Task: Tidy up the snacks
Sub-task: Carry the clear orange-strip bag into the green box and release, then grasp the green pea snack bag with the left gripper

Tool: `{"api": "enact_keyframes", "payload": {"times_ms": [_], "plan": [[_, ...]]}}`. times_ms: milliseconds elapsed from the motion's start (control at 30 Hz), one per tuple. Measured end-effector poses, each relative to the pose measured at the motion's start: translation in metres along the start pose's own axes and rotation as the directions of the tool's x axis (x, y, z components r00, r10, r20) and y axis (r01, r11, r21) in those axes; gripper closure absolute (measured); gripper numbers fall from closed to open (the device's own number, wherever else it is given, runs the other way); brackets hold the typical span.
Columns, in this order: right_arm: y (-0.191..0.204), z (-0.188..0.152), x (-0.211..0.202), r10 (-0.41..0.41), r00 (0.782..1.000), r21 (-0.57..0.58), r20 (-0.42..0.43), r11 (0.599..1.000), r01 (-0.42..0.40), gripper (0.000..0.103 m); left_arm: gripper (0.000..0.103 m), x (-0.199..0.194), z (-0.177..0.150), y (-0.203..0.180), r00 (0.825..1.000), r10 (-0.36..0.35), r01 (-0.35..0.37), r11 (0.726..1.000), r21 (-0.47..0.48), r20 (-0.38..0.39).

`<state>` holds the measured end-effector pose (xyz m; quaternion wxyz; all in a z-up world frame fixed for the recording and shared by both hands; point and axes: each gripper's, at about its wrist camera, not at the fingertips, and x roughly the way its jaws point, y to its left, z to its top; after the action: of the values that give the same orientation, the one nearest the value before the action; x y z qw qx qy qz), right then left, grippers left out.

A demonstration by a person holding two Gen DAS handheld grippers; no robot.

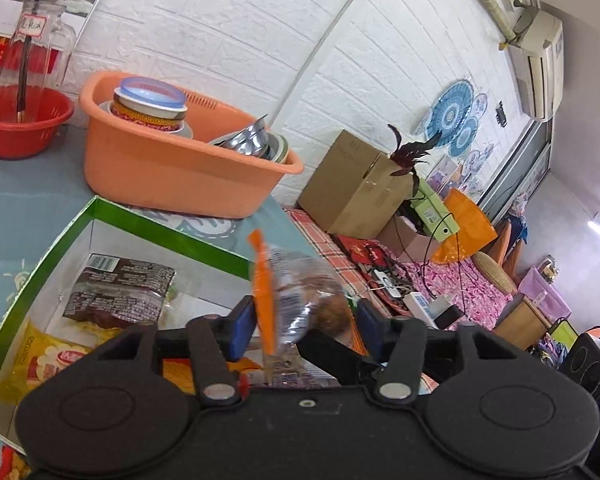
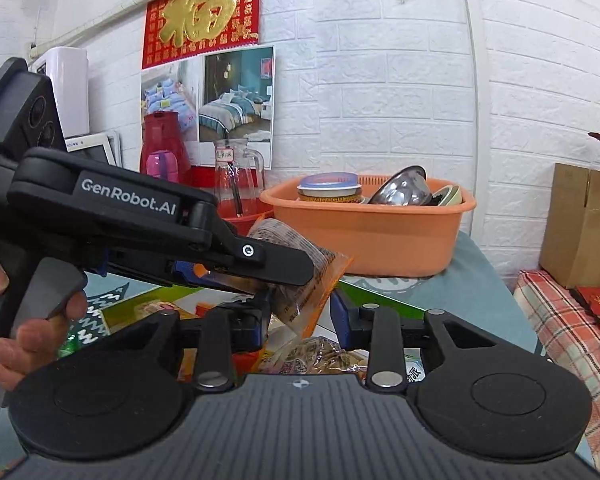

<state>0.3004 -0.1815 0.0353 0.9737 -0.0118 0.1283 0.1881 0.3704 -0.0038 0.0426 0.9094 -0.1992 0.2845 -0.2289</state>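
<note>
A clear snack packet with an orange sealed edge (image 1: 288,300) stands between the blue pads of my left gripper (image 1: 306,326), above the right side of a green-rimmed box (image 1: 100,210). The jaws stand wide apart; I cannot tell whether they grip it. The box holds a dark brown packet (image 1: 120,288) and a yellow packet (image 1: 40,360). In the right wrist view the left gripper (image 2: 276,276) comes in from the left with the same packet (image 2: 312,280) at its tip. My right gripper (image 2: 300,320) is open and empty, just below it, over more packets (image 2: 312,356).
An orange basin (image 1: 172,168) with bowls and a lidded tub stands behind the box on the blue-grey table. A red colander (image 1: 20,120) and a glass jug (image 1: 32,44) are at far left. A cardboard carton (image 1: 356,184) and clutter lie right of the table.
</note>
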Motion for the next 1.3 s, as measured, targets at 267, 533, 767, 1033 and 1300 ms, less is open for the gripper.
{"api": "enact_keyframes", "payload": {"times_ms": [267,533,767,1033,1300], "plan": [[-0.001,-0.019,0.003,-0.052,0.997,-0.019,-0.049,0.999,0.051,0.000,0.000,-0.011,-0.007,0.007,0.992,0.122,-0.122,0.992,-0.006,0.037],[0.009,-0.008,-0.033,-0.031,1.000,-0.002,-0.002,1.000,0.031,0.000,0.000,-0.049,-0.016,-0.019,0.992,0.119,-0.120,0.992,0.026,0.050],[0.027,-0.005,-0.090,-0.007,0.999,0.020,0.054,1.000,0.006,0.000,0.000,-0.116,-0.044,-0.045,0.984,0.162,-0.164,0.986,0.029,0.079],[0.042,-0.035,-0.132,0.067,0.997,0.133,0.044,0.988,-0.073,0.000,0.000,-0.162,-0.110,-0.031,0.972,0.228,-0.226,0.973,-0.043,0.062],[0.061,-0.069,-0.141,0.056,0.997,0.133,-0.059,0.990,-0.047,0.000,0.000,-0.177,-0.168,-0.010,0.970,0.242,-0.237,0.951,-0.200,0.001]]}}
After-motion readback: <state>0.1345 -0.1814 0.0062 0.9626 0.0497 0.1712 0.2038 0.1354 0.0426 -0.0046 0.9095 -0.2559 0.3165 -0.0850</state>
